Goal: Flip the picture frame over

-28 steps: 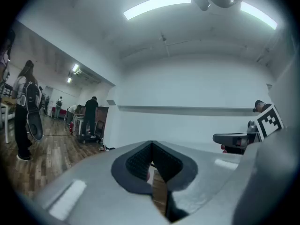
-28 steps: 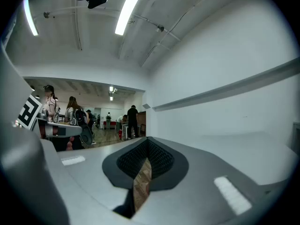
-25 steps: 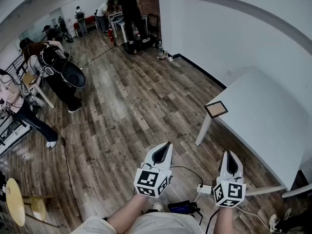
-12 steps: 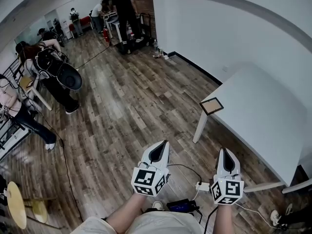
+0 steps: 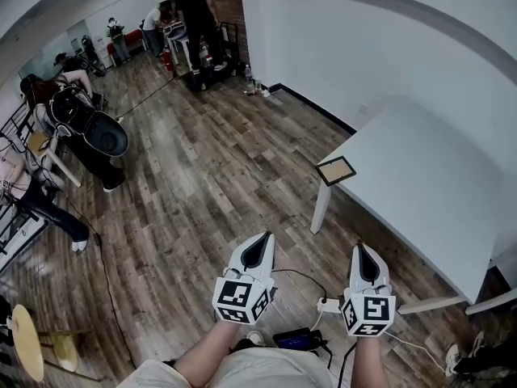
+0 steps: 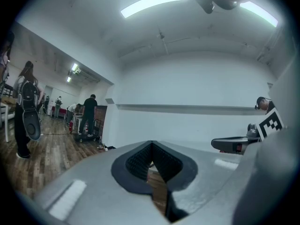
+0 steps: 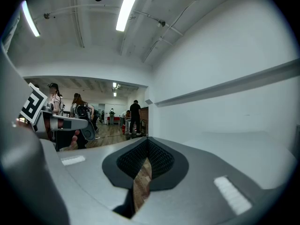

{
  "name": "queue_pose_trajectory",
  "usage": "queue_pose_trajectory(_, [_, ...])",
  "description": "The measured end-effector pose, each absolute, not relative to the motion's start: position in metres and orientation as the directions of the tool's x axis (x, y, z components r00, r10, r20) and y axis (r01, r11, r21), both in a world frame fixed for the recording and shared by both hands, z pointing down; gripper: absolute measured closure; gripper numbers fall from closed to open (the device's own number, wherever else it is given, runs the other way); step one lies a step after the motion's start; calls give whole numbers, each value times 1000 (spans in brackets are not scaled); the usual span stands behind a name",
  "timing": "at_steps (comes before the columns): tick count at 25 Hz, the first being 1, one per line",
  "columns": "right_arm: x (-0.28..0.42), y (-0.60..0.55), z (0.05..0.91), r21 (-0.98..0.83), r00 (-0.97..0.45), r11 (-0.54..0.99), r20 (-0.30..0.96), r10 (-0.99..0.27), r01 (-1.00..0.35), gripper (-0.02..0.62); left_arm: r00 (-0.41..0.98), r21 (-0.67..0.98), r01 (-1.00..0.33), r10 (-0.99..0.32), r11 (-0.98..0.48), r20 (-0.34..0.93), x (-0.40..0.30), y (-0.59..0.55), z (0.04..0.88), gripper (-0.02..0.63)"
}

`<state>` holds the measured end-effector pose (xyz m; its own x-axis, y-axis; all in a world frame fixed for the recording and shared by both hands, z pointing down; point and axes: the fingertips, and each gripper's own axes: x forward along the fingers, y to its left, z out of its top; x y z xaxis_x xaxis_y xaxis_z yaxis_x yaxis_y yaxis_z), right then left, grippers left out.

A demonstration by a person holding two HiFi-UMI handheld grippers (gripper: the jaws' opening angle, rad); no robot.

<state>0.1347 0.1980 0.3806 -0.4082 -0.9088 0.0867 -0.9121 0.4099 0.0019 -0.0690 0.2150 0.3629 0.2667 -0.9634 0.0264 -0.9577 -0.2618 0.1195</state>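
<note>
The left tongs [image 5: 261, 241] and right tongs [image 5: 360, 250] are alike. Each has a smooth white shell tapering to a point, with a black ribbed teardrop-shaped hollow near the tip. A white cube [image 5: 242, 299] printed with black square markers caps the rear of each. Pale beige trousers [image 5: 250, 373] cover the lap.

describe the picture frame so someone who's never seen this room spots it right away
Find the big white table by the wall, at the right of the head view. On its corner that juts into the wood floor, above a white leg, lies the picture frame. It is a small dark-edged rectangle with a tan middle, the only thing seen on that top.
</note>
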Motion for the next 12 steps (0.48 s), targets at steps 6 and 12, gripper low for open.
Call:
queue_pose_trajectory(6, [153,195,385,-6,-416,418,96,-904,-909,571,278,114,-955,-960,-273,29,-44,212,361,604])
queue_pose_trajectory(12, [158,182,394,-19,-412,413,103,-905,-911,571,287,112,-953,-957,-281,38,-36,199,369,604])
